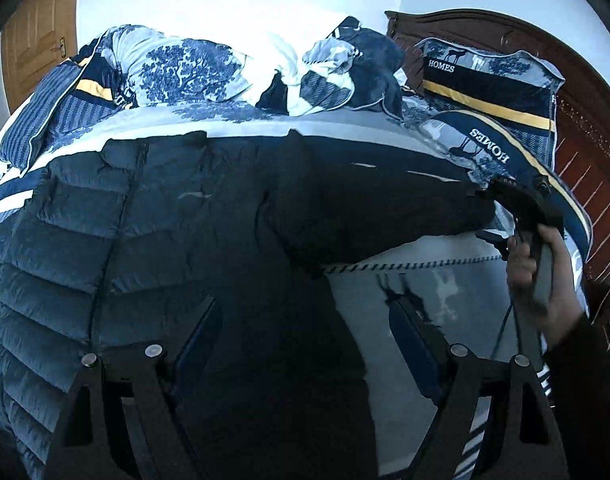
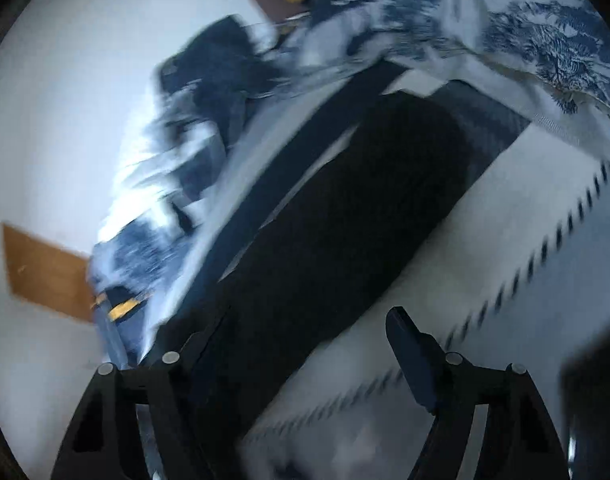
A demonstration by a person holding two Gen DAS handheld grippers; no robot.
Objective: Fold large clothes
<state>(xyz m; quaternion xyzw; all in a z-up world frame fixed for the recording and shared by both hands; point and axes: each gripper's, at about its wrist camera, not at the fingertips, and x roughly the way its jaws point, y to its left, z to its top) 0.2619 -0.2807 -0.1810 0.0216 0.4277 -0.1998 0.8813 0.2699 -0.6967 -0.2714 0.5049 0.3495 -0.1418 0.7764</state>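
Left wrist view showed me the dark quilted jacket (image 1: 117,248) spread flat on the bed (image 1: 445,280), its body lying ahead of my left tongs (image 1: 305,344) and running under them toward the near edge. One sleeve (image 1: 377,216) stretched away from the body to the right of those tongs, reaching my right tongs (image 1: 489,214), which sat at the cuff with my right hand (image 1: 541,280) wrapped around the handle. My left tongs stood wide apart, one finger (image 1: 197,340) over the jacket's dark fabric and the other over the pale bedsheet, and I saw nothing held between them.

Through the right wrist view, which was blurred, the same sleeve (image 2: 345,240) ran as a long dark band from just ahead of my right tongs (image 2: 305,344) up and away. Those tongs were spread open, the left finger against the sleeve's edge and the right finger (image 2: 413,352) over the sheet, clear of the cloth. A dashed stitched line (image 2: 545,248) crossed the sheet to the right of them.

Beyond the jacket, past my left tongs, a rumpled blue-and-white duvet (image 1: 185,68) lay heaped along the far side of the bed. Farther right, two pillows marked HOMES (image 1: 489,80) leaned at a dark wooden headboard (image 1: 585,120). A wooden door (image 1: 37,32) stood far left against the white wall.
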